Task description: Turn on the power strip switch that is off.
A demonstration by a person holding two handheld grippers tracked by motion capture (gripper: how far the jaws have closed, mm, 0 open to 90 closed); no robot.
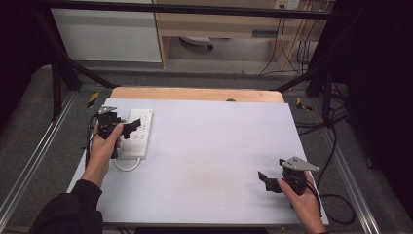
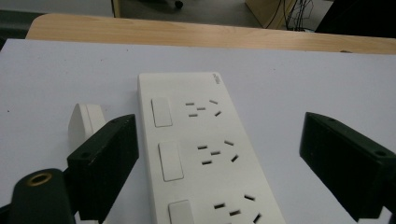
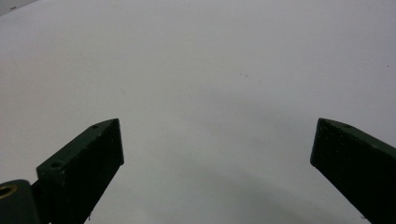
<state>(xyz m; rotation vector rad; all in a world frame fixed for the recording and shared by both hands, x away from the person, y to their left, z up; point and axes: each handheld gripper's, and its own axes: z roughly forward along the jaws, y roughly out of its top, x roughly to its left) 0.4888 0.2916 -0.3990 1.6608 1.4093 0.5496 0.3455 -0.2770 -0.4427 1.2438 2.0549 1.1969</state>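
Tongs in the person's left hand, the left tongs [image 1: 130,127], hang over the white power strip [image 1: 136,132] with their jaws spread wide and nothing pinched between them. In the left gripper view the power strip [image 2: 201,149] runs lengthwise up the gap between the two black jaws, nearer the jaw on the left of that view and well clear of the one on the right; its face shows rocker switches along one edge and sets of socket slots beside them. A white plug [image 2: 86,122] sits on the counter just beside the power strip, partly hidden behind the jaw on the left of that view. From the high view a white cord [image 1: 127,165] loops out from the strip's near end, just below the left hand [image 1: 104,146].

The right tongs [image 1: 267,179] sit well apart from the power strip, at the near right corner of the counter [image 1: 214,146], held by the right hand [image 1: 299,195]. Their jaws are also spread wide, and the right gripper view shows bare pale counter [image 3: 210,84] between and ahead of them.
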